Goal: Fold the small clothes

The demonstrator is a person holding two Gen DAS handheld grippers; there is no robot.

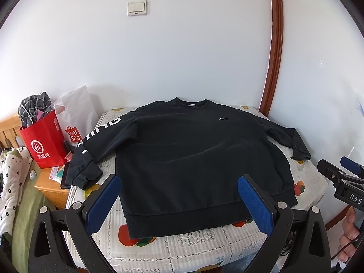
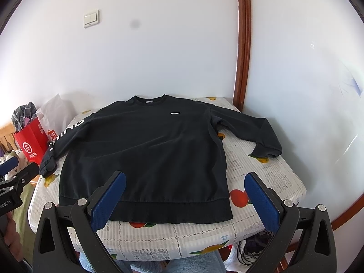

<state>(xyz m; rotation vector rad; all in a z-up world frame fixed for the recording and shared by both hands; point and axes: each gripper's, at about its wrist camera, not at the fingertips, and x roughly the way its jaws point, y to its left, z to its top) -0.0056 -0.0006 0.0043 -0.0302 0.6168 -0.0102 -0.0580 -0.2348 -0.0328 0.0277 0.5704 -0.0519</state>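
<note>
Small bench (image 1: 302, 177) under a fruit-print cloth, set against a white wall (image 1: 182, 52) with a light switch (image 1: 137, 8); red paper bag (image 1: 46, 141) on a wooden stand to the left. Black sweatshirt (image 1: 182, 157) spread flat on the bench, front up, sleeves out to both sides. Left tool (image 1: 179, 200) wide open, gripping nothing, above the hem. Right tool (image 2: 185, 195) equally wide, empty, near the hem's right corner. Fingers (image 1: 349, 234) wrapped round its handle.

Left gripper (image 1: 179, 201): black plastic frame, blue textured pads, silver round screws, lower frame.
Right gripper (image 2: 185, 199): same black build, blue pads; white "DAS" lettering on its side.
Lap: blue jeans, bottom centre.
</note>
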